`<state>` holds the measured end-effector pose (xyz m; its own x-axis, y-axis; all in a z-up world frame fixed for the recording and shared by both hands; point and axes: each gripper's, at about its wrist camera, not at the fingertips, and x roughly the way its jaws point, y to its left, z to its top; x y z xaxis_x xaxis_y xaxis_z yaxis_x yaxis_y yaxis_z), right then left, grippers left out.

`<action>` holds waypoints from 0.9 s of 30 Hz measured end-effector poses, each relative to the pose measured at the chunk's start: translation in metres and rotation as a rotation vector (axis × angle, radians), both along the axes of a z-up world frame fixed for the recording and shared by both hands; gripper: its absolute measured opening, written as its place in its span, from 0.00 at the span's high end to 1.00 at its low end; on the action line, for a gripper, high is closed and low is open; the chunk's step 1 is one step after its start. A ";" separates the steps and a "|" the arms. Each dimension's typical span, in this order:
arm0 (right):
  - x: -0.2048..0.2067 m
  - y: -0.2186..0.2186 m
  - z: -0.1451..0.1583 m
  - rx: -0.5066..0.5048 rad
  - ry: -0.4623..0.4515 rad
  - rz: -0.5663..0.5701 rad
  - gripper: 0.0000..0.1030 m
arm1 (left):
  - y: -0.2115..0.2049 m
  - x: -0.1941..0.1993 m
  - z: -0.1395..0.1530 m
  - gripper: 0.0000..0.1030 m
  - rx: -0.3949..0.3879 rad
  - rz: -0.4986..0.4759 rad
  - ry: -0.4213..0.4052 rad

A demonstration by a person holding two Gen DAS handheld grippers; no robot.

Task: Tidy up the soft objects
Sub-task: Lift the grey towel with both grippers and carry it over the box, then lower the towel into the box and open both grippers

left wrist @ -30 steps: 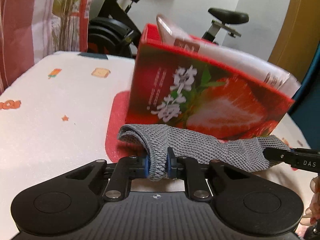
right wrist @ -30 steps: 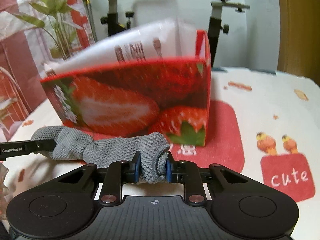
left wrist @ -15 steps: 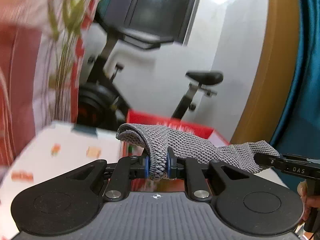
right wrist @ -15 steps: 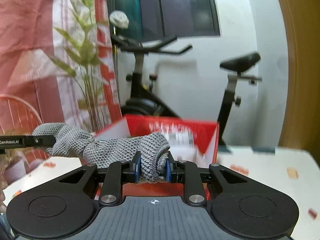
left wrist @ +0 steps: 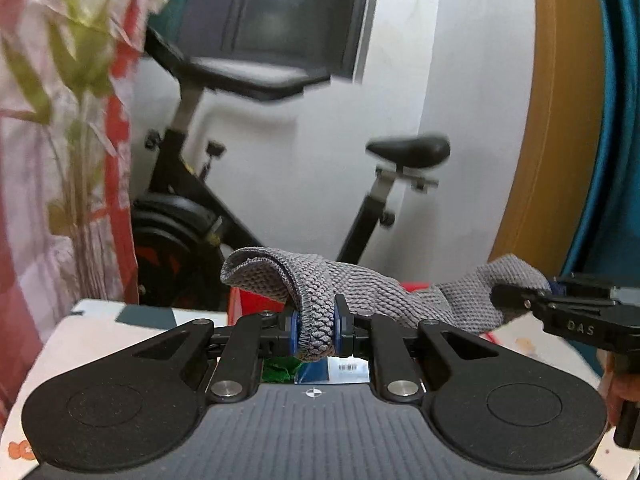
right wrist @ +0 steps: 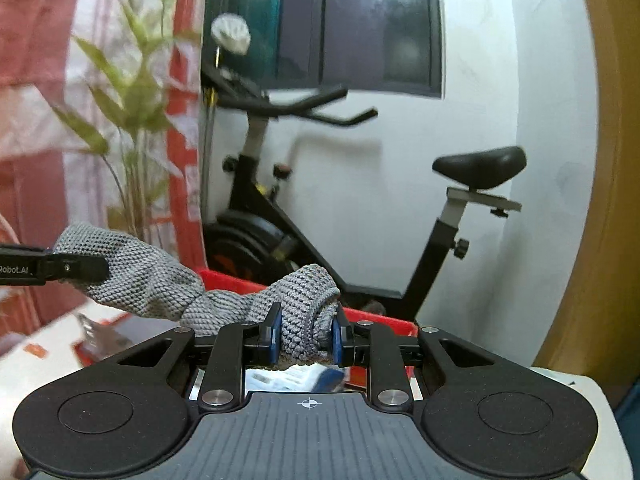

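A grey knitted cloth (left wrist: 376, 292) hangs stretched between my two grippers, high above the table. My left gripper (left wrist: 316, 334) is shut on one bunched end of it. My right gripper (right wrist: 306, 334) is shut on the other end of the grey knitted cloth (right wrist: 160, 284). In the left wrist view the right gripper's fingers (left wrist: 516, 298) clamp the cloth at the right edge. The left gripper's fingers (right wrist: 76, 268) show at the left of the right wrist view. Below the cloth lies the red strawberry box (right wrist: 224, 280), mostly hidden; printed packets inside it (right wrist: 296, 376) show between my fingers.
An exercise bike (right wrist: 280, 240) stands behind the table against a white wall. A leafy plant (right wrist: 132, 120) and red-and-white curtain (left wrist: 116, 152) are at the left. The table's printed cloth (left wrist: 100, 328) shows below. A wooden door frame (left wrist: 552, 120) is at the right.
Both grippers have risen with the cloth held between them. The strawberry box, which filled both views, has dropped to the bottom and is now mostly hidden behind the cloth and the grippers.
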<state>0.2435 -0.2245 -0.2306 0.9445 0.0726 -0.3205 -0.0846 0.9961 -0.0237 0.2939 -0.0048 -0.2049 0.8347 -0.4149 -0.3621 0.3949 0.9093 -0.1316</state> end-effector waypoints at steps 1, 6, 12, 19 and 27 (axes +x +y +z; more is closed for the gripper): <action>0.010 0.000 -0.003 -0.009 0.020 -0.001 0.79 | -0.005 0.010 -0.004 0.84 0.013 -0.006 0.025; 0.054 0.001 -0.026 -0.034 0.134 0.001 0.79 | -0.019 0.046 -0.023 0.84 0.070 -0.038 0.141; 0.085 0.002 -0.048 -0.023 0.259 -0.011 0.79 | -0.024 0.073 -0.040 0.84 0.118 -0.064 0.220; 0.096 0.003 -0.053 -0.017 0.325 -0.032 0.74 | -0.021 0.088 -0.051 0.72 0.125 -0.067 0.290; 0.086 0.002 -0.041 -0.049 0.304 -0.101 0.57 | -0.008 0.069 -0.033 0.30 0.050 -0.034 0.206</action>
